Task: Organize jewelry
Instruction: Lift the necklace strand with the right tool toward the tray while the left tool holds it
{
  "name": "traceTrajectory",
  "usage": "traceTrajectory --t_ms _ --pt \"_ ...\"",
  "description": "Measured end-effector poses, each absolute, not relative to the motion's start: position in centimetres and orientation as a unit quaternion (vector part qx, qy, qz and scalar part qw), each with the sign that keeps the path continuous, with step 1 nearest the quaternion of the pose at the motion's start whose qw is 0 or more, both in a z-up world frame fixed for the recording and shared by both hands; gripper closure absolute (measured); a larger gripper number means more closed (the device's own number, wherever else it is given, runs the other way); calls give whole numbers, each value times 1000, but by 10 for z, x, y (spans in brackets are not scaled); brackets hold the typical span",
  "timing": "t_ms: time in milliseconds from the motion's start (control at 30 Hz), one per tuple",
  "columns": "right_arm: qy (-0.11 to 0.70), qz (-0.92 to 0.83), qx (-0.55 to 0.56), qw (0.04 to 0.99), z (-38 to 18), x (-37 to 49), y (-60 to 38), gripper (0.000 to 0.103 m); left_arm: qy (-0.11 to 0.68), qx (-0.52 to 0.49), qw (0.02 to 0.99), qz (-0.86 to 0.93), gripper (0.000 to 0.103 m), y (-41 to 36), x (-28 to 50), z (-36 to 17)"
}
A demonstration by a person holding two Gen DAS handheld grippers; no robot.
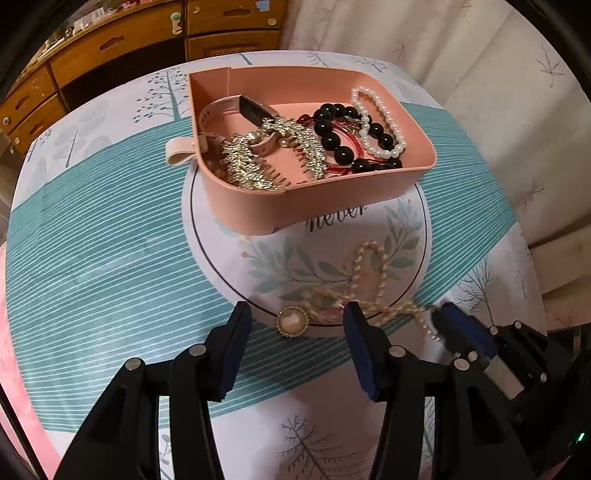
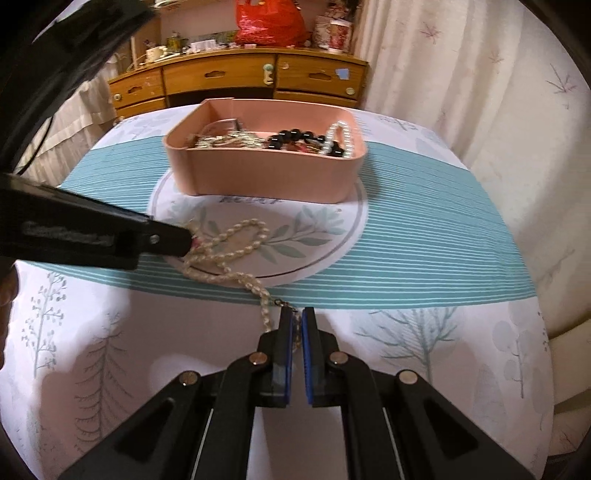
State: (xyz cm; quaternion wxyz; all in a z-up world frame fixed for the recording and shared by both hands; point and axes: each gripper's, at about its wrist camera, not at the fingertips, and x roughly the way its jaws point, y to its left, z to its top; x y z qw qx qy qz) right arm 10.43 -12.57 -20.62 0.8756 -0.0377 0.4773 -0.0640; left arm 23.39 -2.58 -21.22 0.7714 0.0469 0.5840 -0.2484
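A pearl necklace [image 1: 369, 273] with a round gold-rimmed pendant [image 1: 292, 321] lies on the tablecloth in front of a pink tray [image 1: 325, 195]. My left gripper [image 1: 295, 314] is open, its fingers either side of the pendant. My right gripper [image 2: 297, 325] is shut on the necklace's clasp end [image 2: 286, 304]; it also shows at the right of the left wrist view [image 1: 454, 321]. The necklace [image 2: 229, 251] runs from it to the left gripper's finger [image 2: 162, 236]. The tray [image 2: 266, 177] holds a pearl bracelet [image 1: 376, 122], a black bead bracelet [image 1: 343, 136], gold hair combs [image 1: 266, 155] and a pink watch [image 1: 236, 110].
The table carries a teal-striped cloth with trees [image 1: 110, 251] and a round printed patch [image 2: 314, 240]. A wooden dresser [image 2: 236, 81] stands behind the table, with a red bag [image 2: 269, 22] on top. A pale curtain [image 2: 461, 74] hangs at the right.
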Motion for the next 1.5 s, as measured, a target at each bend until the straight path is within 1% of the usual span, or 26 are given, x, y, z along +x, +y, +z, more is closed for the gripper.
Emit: traceTrajectory --t_ms 267,333,367,400,433,467,500,533,567,667,700,733,833,900,1033,1100,1133,1167,1200,1233,1400,1433,1500 --pt "456 -42 -21 889 -196 98 -134 98 577 77 776 -243 53 -21 228 -211" --pt "454 -25 -16 891 -195 98 -134 97 575 83 777 -242 58 -20 226 -211" --pt "455 -19 -15 890 -195 98 -133 96 573 87 778 -242 59 -19 226 -211" --pt "457 -16 -15 889 -196 99 -132 94 571 92 779 -242 63 -19 225 -211" --pt "459 -12 -13 888 -196 99 -132 88 568 97 780 -243 66 -19 224 -211" --pt "461 -7 -12 888 -197 100 -130 78 566 103 780 -245 67 -19 223 -211" --pt "460 -2 -10 888 -196 100 -129 72 565 106 780 -248 67 -18 222 -210" --pt "457 1 -9 889 -196 99 -128 64 563 110 780 -250 69 -18 221 -210" --pt "453 4 -10 891 -195 99 -126 60 560 116 781 -252 69 -19 219 -210" --pt "453 8 -19 891 -196 100 -123 60 552 128 782 -260 72 -23 216 -211" --pt "455 9 -25 890 -198 102 -121 60 548 132 783 -262 75 -24 215 -211" --pt "455 11 -29 890 -199 104 -120 60 545 135 784 -262 80 -26 214 -211" --pt "452 10 -45 891 -201 109 -117 60 539 141 787 -266 88 -29 213 -210" --pt "452 14 -47 891 -202 112 -117 60 537 139 788 -268 88 -30 212 -209" --pt "463 21 -58 884 -208 120 -116 60 534 139 790 -268 89 -31 213 -209" --pt "465 32 -58 883 -208 121 -116 63 532 132 792 -268 91 -30 213 -206" --pt "467 41 -53 882 -208 122 -117 72 533 129 793 -266 92 -29 214 -206" --pt "468 51 -48 881 -207 122 -117 85 535 125 793 -265 92 -28 215 -205" --pt "469 50 -52 880 -208 123 -116 92 535 123 793 -264 92 -27 216 -205" --pt "471 50 -58 879 -207 123 -115 95 535 120 794 -262 92 -26 216 -205" --pt "484 61 -31 873 -205 125 -121 97 537 103 797 -256 93 -20 221 -205" --pt "484 63 -16 873 -204 124 -124 99 537 99 798 -256 93 -19 221 -204" --pt "488 66 14 870 -202 123 -129 99 538 89 799 -254 95 -14 221 -203"
